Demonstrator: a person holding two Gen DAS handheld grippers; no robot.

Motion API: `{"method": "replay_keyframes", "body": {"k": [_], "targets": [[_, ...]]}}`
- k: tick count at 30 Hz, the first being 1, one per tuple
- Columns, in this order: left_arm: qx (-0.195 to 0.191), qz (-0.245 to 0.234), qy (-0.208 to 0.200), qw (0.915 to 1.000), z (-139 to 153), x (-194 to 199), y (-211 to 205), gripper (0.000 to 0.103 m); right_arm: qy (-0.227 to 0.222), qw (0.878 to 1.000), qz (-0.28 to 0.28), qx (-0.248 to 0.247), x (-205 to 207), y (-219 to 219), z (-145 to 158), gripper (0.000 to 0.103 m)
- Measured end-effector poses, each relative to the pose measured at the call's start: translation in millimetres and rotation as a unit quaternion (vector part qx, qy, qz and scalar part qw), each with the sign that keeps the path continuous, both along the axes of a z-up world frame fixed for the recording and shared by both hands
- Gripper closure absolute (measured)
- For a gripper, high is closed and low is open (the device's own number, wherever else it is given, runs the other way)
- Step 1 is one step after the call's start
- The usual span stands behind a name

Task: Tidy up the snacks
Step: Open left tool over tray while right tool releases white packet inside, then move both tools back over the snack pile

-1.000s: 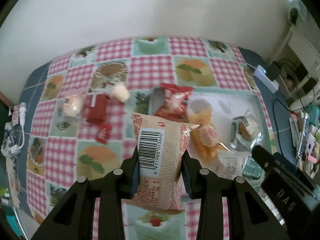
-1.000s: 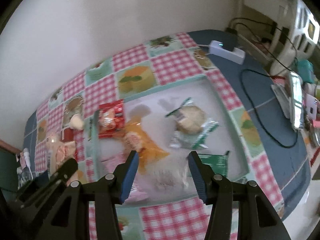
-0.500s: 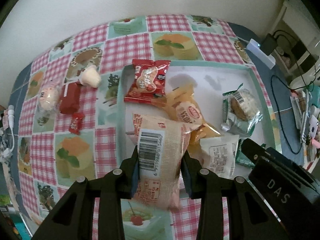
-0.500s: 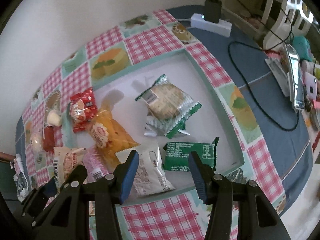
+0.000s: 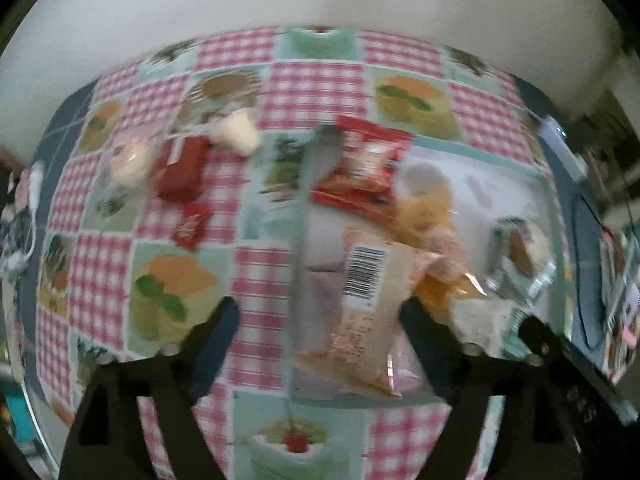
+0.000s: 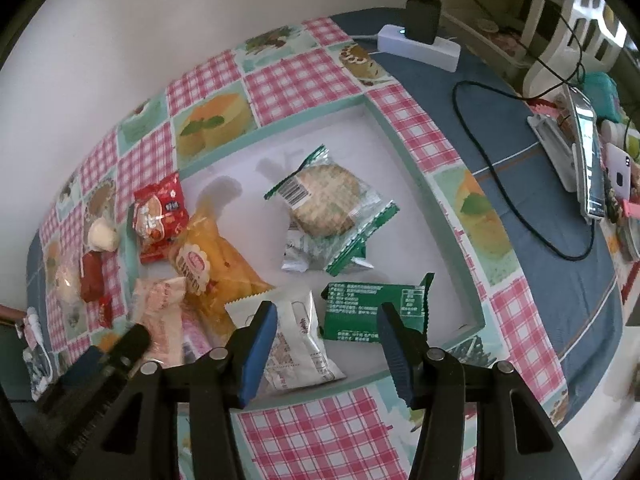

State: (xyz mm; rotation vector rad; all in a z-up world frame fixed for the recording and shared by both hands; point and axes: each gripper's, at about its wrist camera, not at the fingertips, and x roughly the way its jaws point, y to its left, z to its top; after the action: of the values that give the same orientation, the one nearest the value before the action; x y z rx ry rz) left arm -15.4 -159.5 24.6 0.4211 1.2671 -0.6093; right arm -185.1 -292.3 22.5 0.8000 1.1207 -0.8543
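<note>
Left gripper jaws opening wide – beige snack packet, barcode up, lying loose between them in the tray, touching the orange packet; right gripper jaws opening, gripping nothing, hovering over white packet

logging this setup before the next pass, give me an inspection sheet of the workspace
surface: checked tablecloth over a blue table top.
job's things: white tray holds a red packet, orange packet, green biscuit pack, green wrapper, white packet, and a beige barcode packet. Small red snacks lie outside it.
clutter: phones, oddments at the right edge.
grippers: left tool opening, barcode packet free between its jaws; right tool opening, empty, above the white packet.
cables: power strip, black cable.
surroundings: pale wall.
</note>
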Motion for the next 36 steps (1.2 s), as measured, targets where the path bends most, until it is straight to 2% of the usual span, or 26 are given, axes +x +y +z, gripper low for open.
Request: {"method": "replay_keyframes", "body": {"k": [1,6,10,15,21,25,31,36], "targets": [[0.002,0.013,-0.002,0.9999,-1,6,5,0.014,0.003,1.0,0.005,0.002,3,2,-2,0.035],[-0.003,0.071,0.015,0.9973,-5,35,28,0.014,0.013,0.999,0.036,0.002,19,14,-6,0.033],[-0.009,0.098,0.026,0.9948,-8,49,43,0.013,0.014,0.999,0.052,-0.001,27,23,-5,0.024],[-0.009,0.119,0.025,0.9925,-11,58,54,0.013,0.02,0.998,0.061,-0.008,33,27,-5,0.023],[0.006,0.094,0.037,0.9949,-30,51,42,0.013,0.025,0.998,0.063,-0.009,34,28,-6,0.023],[0.016,0.074,0.021,0.9969,-33,43,28,0.013,0.026,0.998,0.062,-0.01,34,29,-5,0.023],[0.029,0.06,0.031,0.9973,-43,38,16,0.013,0.026,0.998,0.064,-0.011,35,29,-6,0.022],[0.029,0.061,0.026,0.9974,-37,39,17,0.013,0.026,0.997,0.066,-0.011,36,30,-5,0.022]]}}
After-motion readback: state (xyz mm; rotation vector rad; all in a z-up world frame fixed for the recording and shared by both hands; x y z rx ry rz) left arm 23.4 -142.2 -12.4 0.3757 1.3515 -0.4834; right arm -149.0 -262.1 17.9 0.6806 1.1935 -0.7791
